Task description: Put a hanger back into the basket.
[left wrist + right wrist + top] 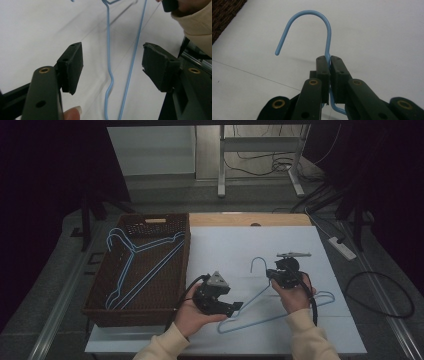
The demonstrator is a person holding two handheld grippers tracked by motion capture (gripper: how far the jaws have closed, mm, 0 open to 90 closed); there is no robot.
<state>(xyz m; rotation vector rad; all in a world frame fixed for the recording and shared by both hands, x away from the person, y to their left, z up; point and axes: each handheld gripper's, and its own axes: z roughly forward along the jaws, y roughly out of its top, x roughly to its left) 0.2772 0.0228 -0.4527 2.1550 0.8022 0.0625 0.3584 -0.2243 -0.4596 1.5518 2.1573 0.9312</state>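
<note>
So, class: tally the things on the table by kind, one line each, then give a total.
Light blue wire hangers: 3 (one on the white table top, two in the basket)
Brown woven wicker basket: 1
Total: 4

Left tongs (pixel 239 306) gape wide; right tongs (pixel 270 273) are pressed together.

No text, label, brand, number or sign can be read anywhere in these views. Nothing is printed on the white surface (pixel 300 330), from its near edge to its far edge. No marking can be made out on the black pads (pixel 338 75) of the tools either.
</note>
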